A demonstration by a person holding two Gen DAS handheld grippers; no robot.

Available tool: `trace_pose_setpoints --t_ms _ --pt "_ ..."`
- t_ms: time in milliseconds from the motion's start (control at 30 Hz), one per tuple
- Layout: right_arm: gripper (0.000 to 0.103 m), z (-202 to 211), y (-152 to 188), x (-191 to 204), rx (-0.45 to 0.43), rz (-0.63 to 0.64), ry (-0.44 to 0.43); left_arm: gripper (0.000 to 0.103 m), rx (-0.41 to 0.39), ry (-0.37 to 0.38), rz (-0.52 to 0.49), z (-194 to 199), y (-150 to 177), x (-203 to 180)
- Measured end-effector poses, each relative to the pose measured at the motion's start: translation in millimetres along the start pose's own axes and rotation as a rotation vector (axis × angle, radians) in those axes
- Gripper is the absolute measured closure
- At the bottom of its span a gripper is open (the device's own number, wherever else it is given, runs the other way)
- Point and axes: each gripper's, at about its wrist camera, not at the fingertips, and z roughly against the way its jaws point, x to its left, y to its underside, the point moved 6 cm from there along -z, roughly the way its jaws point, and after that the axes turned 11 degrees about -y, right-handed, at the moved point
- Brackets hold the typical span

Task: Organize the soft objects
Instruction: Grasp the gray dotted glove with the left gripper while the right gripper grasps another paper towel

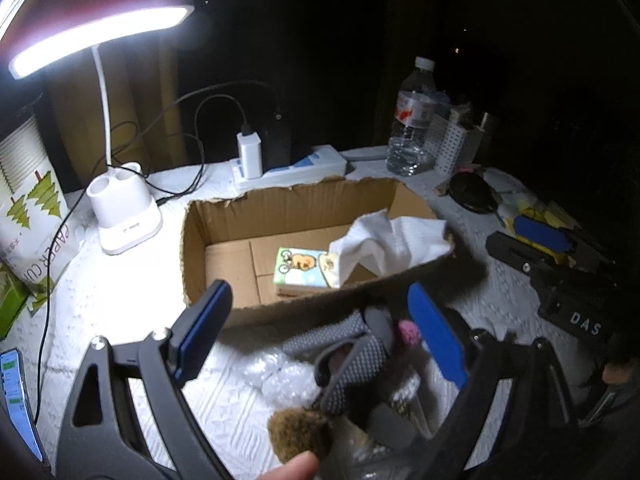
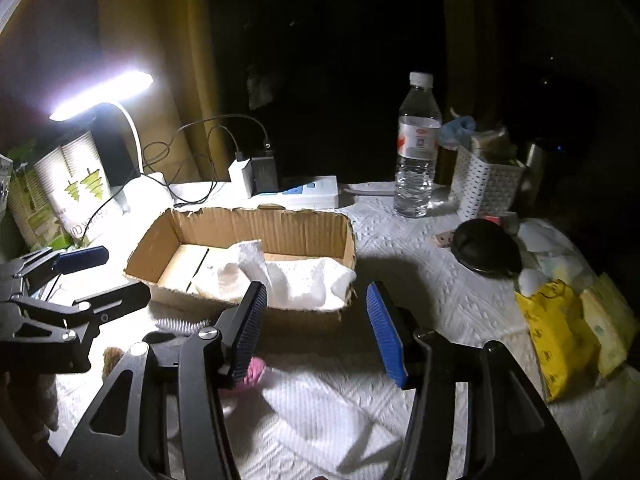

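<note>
An open cardboard box [image 1: 224, 216] [image 2: 264, 220] sits mid-table. Inside lie a white cloth [image 1: 388, 244] [image 2: 296, 276] and a small printed tissue pack [image 1: 304, 270]. My left gripper [image 1: 320, 320] is open and empty, just in front of the box's near wall, above a pile of soft things: a grey mesh item [image 1: 352, 360], a pink knit piece [image 1: 408, 332] [image 2: 254, 372], a brown fuzzy item [image 1: 300, 428] and bubble wrap [image 1: 280, 376]. My right gripper [image 2: 320, 324] is open and empty, near the box's right front corner. It shows in the left wrist view [image 1: 552, 256].
A lit white desk lamp [image 1: 124, 216] stands left of the box, a power strip [image 1: 288, 168] with chargers behind it. A water bottle [image 2: 416, 148], white basket [image 2: 484, 184], black round case [image 2: 484, 248] and yellow packets [image 2: 556, 332] are at right. Paper cup packs [image 1: 28, 200] stand far left.
</note>
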Motion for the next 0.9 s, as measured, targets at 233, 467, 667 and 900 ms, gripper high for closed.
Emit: trace_pose_setpoints --t_ms 233,467,667,900 --pt "0.047 26 17 0 -0.017 0.008 0.024 0.012 0.036 0.018 -0.016 8 22 -5" --pt "0.046 29 40 -7 -0.004 -0.015 0.029 0.012 0.065 -0.010 -0.003 9 49 -3" --pt "0.045 27 60 -12 0.017 -0.036 0.022 0.012 0.106 -0.045 0.013 3 70 4" --pt "0.033 17 79 -26 0.037 -0.073 0.015 0.012 0.093 -0.040 0.030 -3 75 9"
